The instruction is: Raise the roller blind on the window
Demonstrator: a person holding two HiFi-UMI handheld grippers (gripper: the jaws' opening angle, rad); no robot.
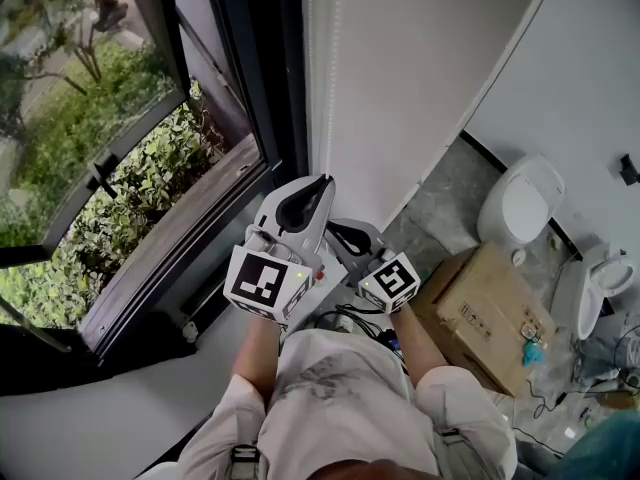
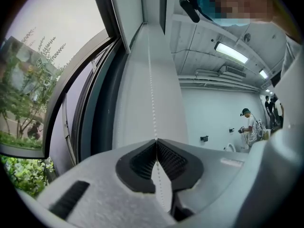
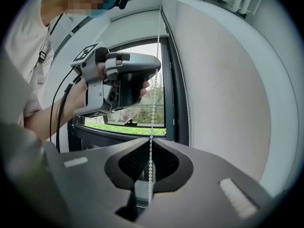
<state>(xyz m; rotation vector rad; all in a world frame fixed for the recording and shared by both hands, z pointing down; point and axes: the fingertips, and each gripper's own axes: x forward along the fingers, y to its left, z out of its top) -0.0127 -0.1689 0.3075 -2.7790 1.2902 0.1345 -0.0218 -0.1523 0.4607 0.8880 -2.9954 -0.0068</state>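
Pinching the bead chain right at their tips, the jaws of the left gripper are pressed together, the white beads running straight up from the closed tips along the pale wall beside the dark window frame. The right gripper is likewise closed on the same chain, which passes down through the ribbed black pads and hangs on below them. Seen from the right gripper view, the left gripper grips the strand higher up, and a second strand of the loop hangs just beside the frame. At the top edge of that view is a pale ribbed shape over the window; whether it is the rolled blind cannot be told. The window pane shows green shrubs outside, and its sash is tilted outward. On the floor to the person's right stands a cardboard box, flaps shut, so its contents are hidden, with a small teal object lying on top. Just beyond it is a white toilet with its lid down.
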